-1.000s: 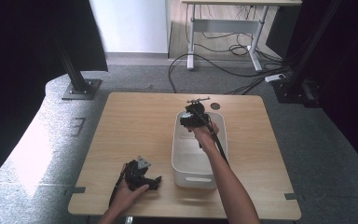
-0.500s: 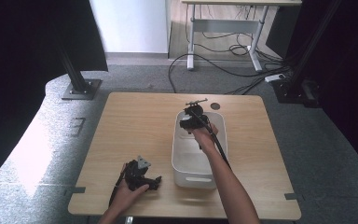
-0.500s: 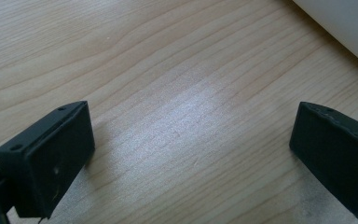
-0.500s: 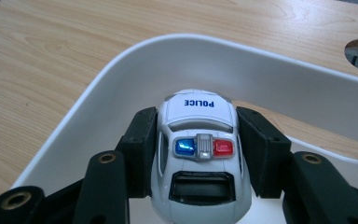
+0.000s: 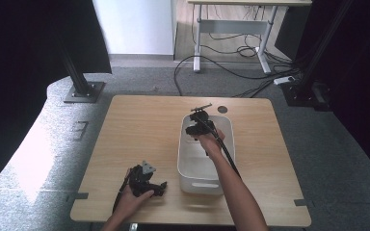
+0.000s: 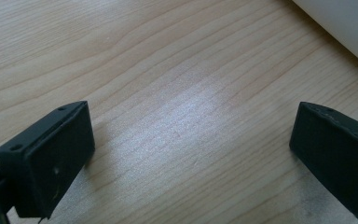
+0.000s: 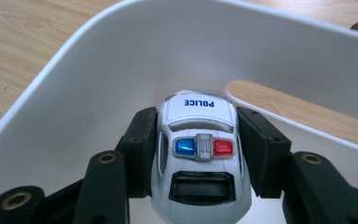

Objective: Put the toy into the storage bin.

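now right tool point(image 7: 198, 154) clamps toy police car point(image 7: 199, 154) inside white bin point(image 5: 191, 163); left tool point(image 6: 191, 154) wide open, empty, on table point(image 5: 139, 125).

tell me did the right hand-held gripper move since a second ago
No. The right hand-held gripper holds its spot over the far end of the white bin, shut on the toy police car.

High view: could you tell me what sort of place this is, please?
Probably a lab or recording room: a wooden table stands on grey carpet between black metal stands, with loose cables on the floor behind and dark curtains at the sides.
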